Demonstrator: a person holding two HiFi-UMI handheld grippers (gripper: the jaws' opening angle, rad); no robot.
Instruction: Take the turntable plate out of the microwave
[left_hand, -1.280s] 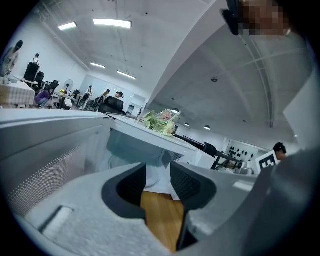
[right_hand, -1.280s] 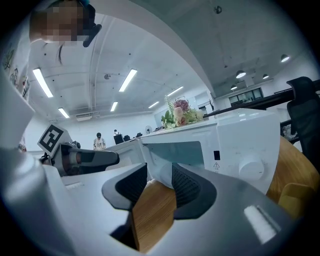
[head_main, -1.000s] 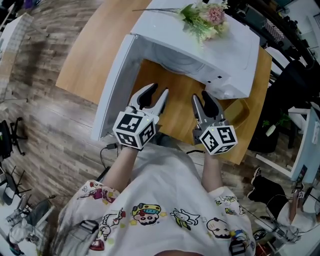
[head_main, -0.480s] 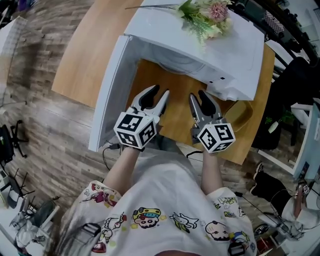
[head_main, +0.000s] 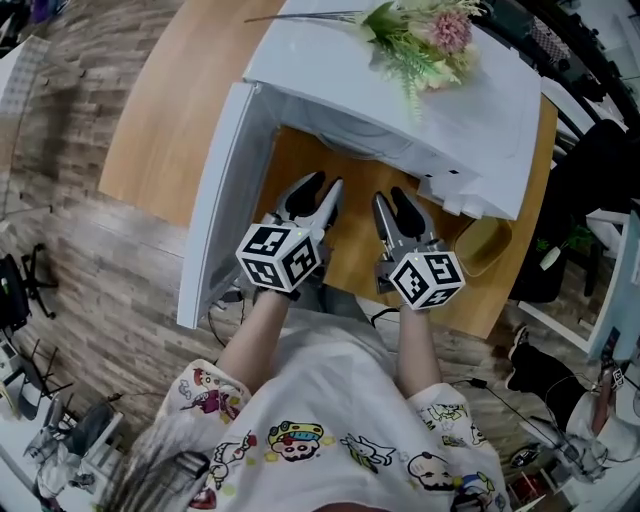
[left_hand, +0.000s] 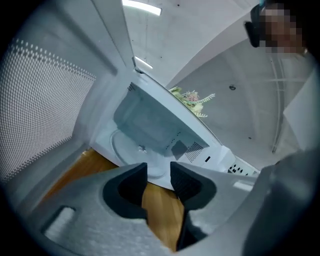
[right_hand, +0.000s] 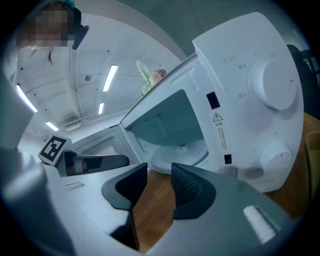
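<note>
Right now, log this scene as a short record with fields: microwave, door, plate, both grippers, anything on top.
microwave: white, on a wooden table
door: open, at the person's left
plate: inside, on the microwave floor, untouched
left gripper: jaws apart, empty, in front of the opening
right gripper: jaws apart, empty, in front of the opening
on top: flowers

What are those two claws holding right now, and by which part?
Nothing. The left claw and right claw both have their jaws apart, with only bare wooden table showing between them. The turntable plate sits inside the open microwave, untouched.
</note>
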